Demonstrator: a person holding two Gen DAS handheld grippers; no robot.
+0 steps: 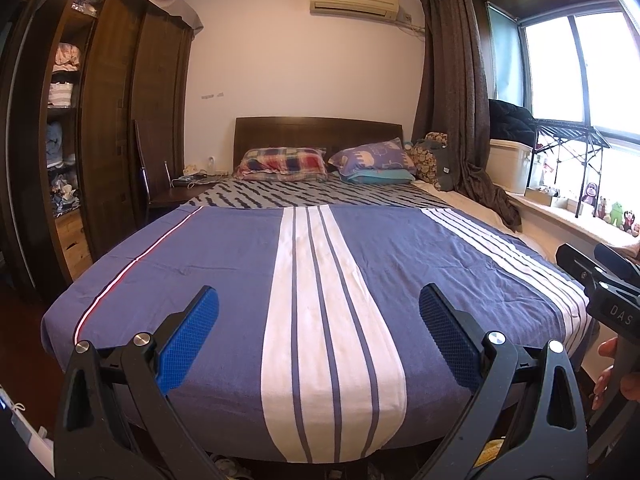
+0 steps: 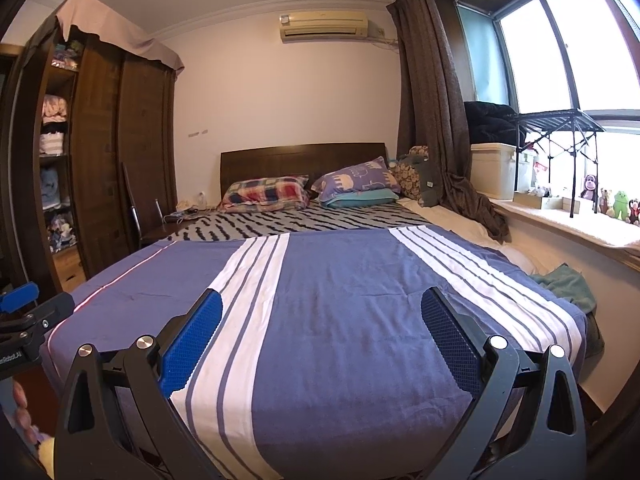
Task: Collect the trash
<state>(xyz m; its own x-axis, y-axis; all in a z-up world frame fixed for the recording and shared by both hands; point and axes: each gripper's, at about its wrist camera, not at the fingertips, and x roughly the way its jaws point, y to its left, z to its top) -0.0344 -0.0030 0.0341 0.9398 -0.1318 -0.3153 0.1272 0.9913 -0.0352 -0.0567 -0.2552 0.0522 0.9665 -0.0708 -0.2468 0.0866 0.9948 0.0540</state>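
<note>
No trash shows on the bed. My left gripper is open and empty, held above the foot of a bed with a blue and white striped cover. My right gripper is open and empty, also above the foot of the bed. The right gripper's body shows at the right edge of the left wrist view. The left gripper's body shows at the left edge of the right wrist view. Both point toward the headboard.
A plaid pillow and a purple pillow lie at the head. A dark wardrobe stands left. A bedside table holds small items. A green cloth lies at the bed's right edge. The windowsill holds toys and boxes.
</note>
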